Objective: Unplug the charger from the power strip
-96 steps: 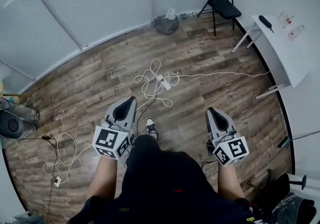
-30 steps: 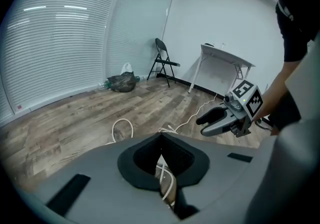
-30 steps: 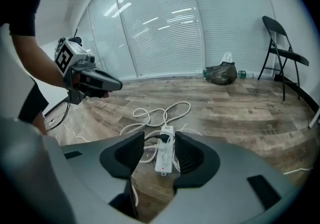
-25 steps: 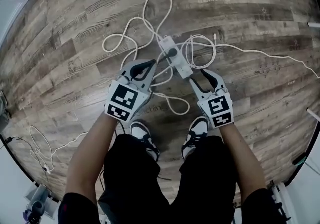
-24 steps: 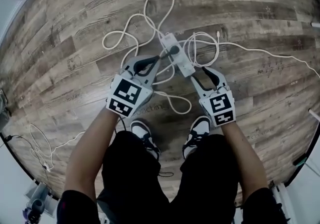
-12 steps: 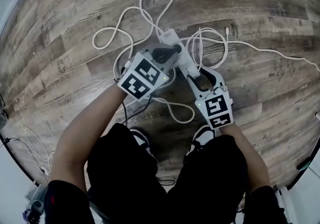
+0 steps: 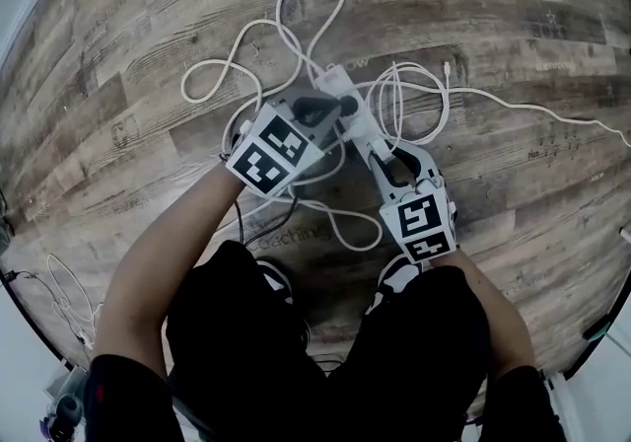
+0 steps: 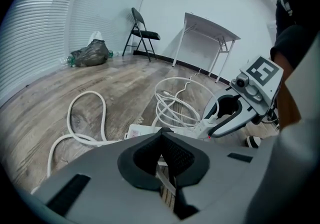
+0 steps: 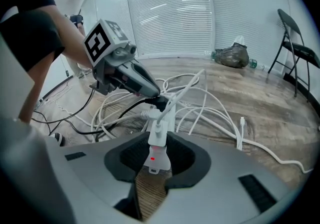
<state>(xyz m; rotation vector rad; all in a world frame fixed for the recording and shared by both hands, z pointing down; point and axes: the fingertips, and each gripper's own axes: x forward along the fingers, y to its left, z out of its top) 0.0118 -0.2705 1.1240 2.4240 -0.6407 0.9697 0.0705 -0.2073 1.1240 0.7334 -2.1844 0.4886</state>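
Observation:
A white power strip (image 7: 336, 84) lies on the wood floor among white cables. A black charger plug (image 7: 343, 105) with a black cable sits in it, also seen as the black charger plug (image 9: 160, 102). My left gripper (image 7: 333, 110) has its tips right at that plug. Its jaws stand together at the tips in the left gripper view (image 8: 162, 133), and the plug is hidden behind them. My right gripper (image 7: 379, 154) straddles the strip's near end (image 9: 158, 138), where a red light (image 9: 152, 158) glows. Its jaws are closing, and their pads sit against the strip's sides.
Loops of white cable (image 7: 296, 6) spread around the strip, and a coil (image 7: 414, 95) lies to its right. My shoes (image 7: 398, 274) stand just behind the grippers. A folding chair (image 8: 142, 28), a white table (image 8: 210, 25) and a dark bag (image 8: 90, 53) stand by the far wall.
Both grippers came down to the strip. The left one moved right onto the black plug. The right gripper's jaws narrowed around the strip's near end.

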